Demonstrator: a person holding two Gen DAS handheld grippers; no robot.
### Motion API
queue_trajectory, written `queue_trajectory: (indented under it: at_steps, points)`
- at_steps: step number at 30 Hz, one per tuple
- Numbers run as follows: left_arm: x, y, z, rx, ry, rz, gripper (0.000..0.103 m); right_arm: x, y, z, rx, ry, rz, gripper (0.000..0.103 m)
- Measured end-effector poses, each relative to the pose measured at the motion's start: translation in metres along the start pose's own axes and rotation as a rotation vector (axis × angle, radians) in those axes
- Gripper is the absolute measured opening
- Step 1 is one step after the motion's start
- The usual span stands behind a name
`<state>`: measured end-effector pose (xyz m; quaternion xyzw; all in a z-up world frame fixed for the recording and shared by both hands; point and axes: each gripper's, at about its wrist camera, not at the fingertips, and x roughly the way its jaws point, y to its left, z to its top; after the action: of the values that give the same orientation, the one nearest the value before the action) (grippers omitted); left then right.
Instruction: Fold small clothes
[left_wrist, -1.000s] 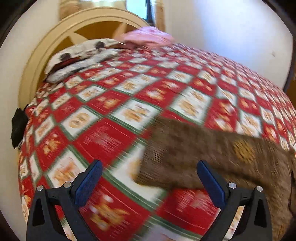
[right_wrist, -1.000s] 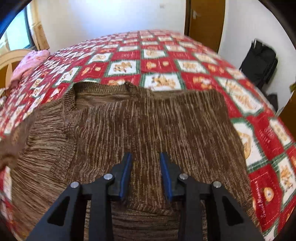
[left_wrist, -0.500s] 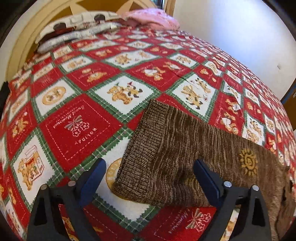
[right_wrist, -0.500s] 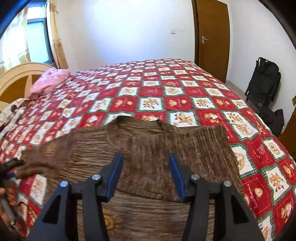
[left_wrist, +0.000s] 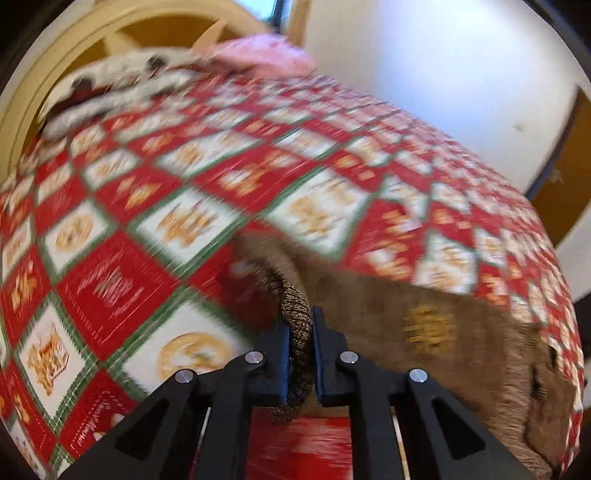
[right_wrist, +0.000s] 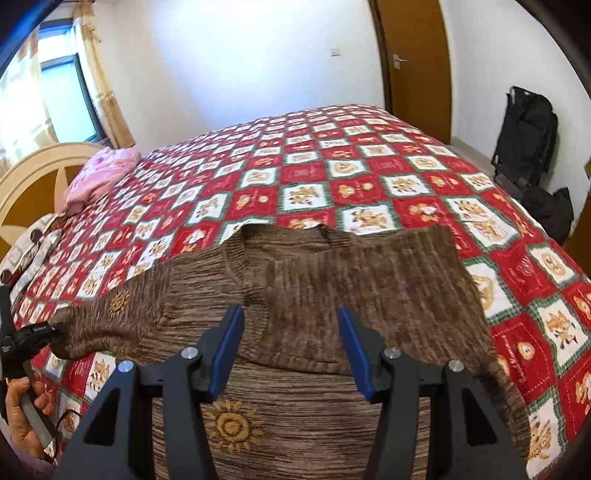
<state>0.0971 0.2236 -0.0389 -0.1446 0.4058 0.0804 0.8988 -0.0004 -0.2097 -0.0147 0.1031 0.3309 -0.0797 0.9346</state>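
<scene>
Brown knit sweater (right_wrist: 332, 295) lay on the bed (right_wrist: 369, 177) with its hem already folded up, your left hand-held gripper (left_wrist: 300, 354) was clamped on the left sleeve cuff (left_wrist: 295, 314), your right hand-held gripper (right_wrist: 291, 350) hung apart above, so the sleeves and final fold remained.

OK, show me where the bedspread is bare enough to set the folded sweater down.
Bare bedspread runs beyond the brown sweater toward the door, and along the right side by the black bags. The headboard end is crowded: pink bundle, pillows, and the left gripper pinching the sleeve.
</scene>
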Motion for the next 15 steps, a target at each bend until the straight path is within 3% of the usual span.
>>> queue_trajectory:
  at_steps: [2,6,9,15]
  points:
    - [-0.019,-0.036,0.002,0.063,-0.026,-0.052,0.01,-0.003,-0.007,0.001,0.019,-0.006,-0.006,0.057]
    - [-0.057,-0.124,-0.009,0.215,-0.068,-0.234,0.01,-0.006,-0.022,0.001,0.058,-0.012,-0.016,0.057]
    - [-0.064,-0.182,-0.031,0.312,-0.042,-0.352,0.01,-0.003,-0.031,-0.001,0.083,0.006,-0.016,0.057]
    - [-0.029,-0.249,-0.088,0.443,0.065,-0.375,0.01,-0.002,-0.046,-0.008,0.12,0.042,-0.014,0.057]
